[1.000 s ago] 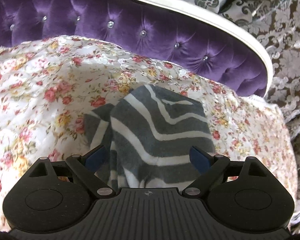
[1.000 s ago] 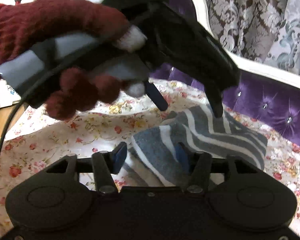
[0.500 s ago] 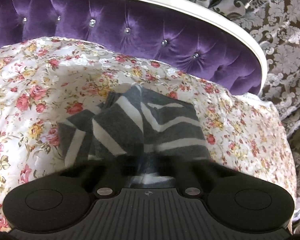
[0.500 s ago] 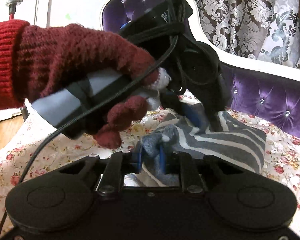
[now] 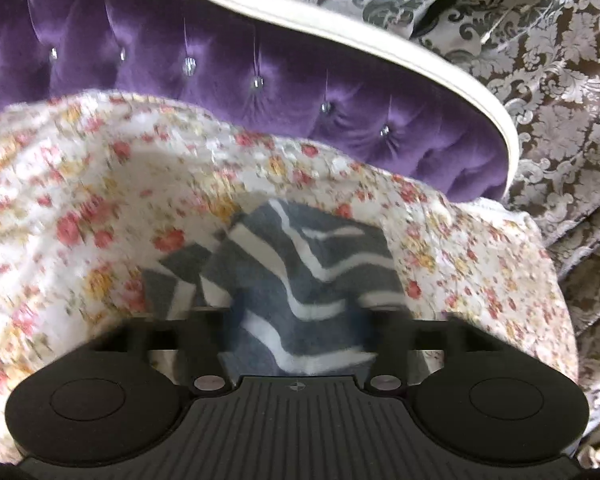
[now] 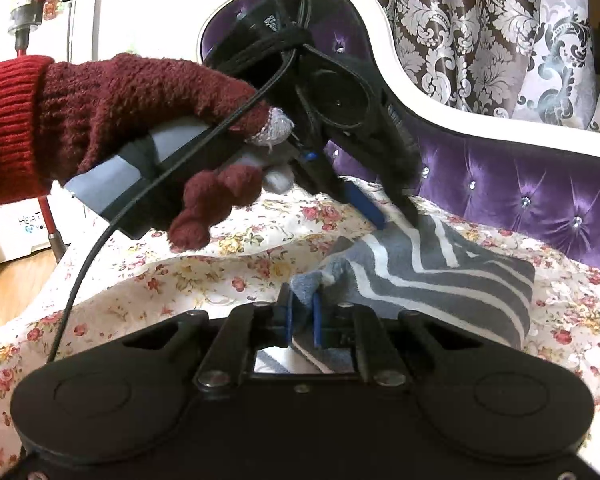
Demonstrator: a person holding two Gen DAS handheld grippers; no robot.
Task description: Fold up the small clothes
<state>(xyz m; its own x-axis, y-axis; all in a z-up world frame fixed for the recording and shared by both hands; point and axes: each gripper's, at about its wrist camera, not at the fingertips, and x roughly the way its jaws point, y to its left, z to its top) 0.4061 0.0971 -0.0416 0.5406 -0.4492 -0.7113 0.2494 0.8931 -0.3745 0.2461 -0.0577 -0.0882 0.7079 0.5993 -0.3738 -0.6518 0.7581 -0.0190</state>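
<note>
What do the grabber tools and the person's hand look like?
Both grabbers are black plastic with round discs and blue finger pads. The left gripper has a grey handle and a black cable. The hand wears a fuzzy dark red glove with pale fingertips, plus a ribbed red sleeve.

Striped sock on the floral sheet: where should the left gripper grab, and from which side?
Best guess: the free far edge of the striped sock, reached from above, opposite the bunched end the right gripper already pinches. There the sock lies flat on the floral sheet, so an edge pinch gets few layers. The left gripper hovers there, jaws opening.
</note>
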